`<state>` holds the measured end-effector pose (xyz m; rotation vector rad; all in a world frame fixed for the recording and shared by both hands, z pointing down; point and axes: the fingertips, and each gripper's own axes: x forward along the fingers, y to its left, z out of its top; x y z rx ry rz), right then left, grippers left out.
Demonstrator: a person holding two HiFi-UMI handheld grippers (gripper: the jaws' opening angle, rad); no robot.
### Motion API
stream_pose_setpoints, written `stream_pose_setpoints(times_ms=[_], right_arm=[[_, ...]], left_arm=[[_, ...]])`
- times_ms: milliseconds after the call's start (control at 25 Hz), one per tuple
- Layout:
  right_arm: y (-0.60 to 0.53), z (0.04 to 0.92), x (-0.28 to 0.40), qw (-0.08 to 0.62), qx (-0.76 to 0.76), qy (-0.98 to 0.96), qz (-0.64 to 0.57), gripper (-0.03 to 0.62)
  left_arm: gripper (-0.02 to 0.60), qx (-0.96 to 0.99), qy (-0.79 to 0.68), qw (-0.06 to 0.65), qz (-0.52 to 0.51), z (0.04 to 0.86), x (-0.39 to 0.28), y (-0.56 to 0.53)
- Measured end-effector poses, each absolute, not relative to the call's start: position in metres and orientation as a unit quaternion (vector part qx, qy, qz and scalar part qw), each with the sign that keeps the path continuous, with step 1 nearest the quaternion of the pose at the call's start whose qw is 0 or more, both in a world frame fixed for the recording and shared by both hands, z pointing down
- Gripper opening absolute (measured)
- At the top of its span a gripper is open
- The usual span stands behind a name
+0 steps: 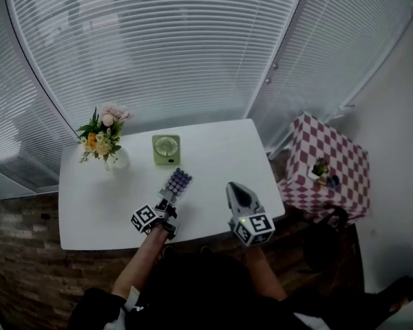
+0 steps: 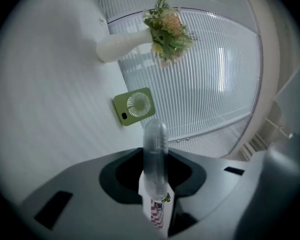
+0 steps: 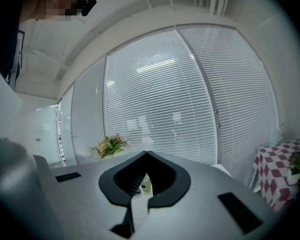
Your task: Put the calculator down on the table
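Observation:
The calculator [image 1: 177, 182], clear-cased with rows of purple keys, juts out of my left gripper [image 1: 168, 201] over the front middle of the white table [image 1: 213, 150]. In the left gripper view the calculator [image 2: 155, 151] shows edge-on, clamped between the jaws, with the gripper rolled on its side. I cannot tell whether it touches the tabletop. My right gripper [image 1: 237, 190] hovers near the table's front right. Its jaws [image 3: 146, 153] are shut with nothing between them, pointing toward the blinds.
A green desk fan [image 1: 166, 149] stands at the back middle of the table. A white vase of flowers [image 1: 104, 139] is at the back left. A red checkered side table [image 1: 327, 167] with a small plant sits to the right. Window blinds run behind.

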<state>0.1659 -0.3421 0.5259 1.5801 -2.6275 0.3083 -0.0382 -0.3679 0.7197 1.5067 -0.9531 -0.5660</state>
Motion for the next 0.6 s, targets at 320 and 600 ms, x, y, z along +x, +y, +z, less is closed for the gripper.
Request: stream_pose_setpoints(times_ms=[320, 600], right_arm=[[-0.34, 0.533, 0.163, 0.045, 0.522, -0.846, 0.1, 0.005], [-0.33, 0.541, 0.165, 0.043, 0.527, -0.842, 0.109, 0.005]], left_arm=[[0.101, 0.636, -0.418, 0.627, -0.165, 0.79, -0.03, -0.375], [0.101, 0.637, -0.385, 0.654, -0.136, 0.811, -0.01, -0.383]])
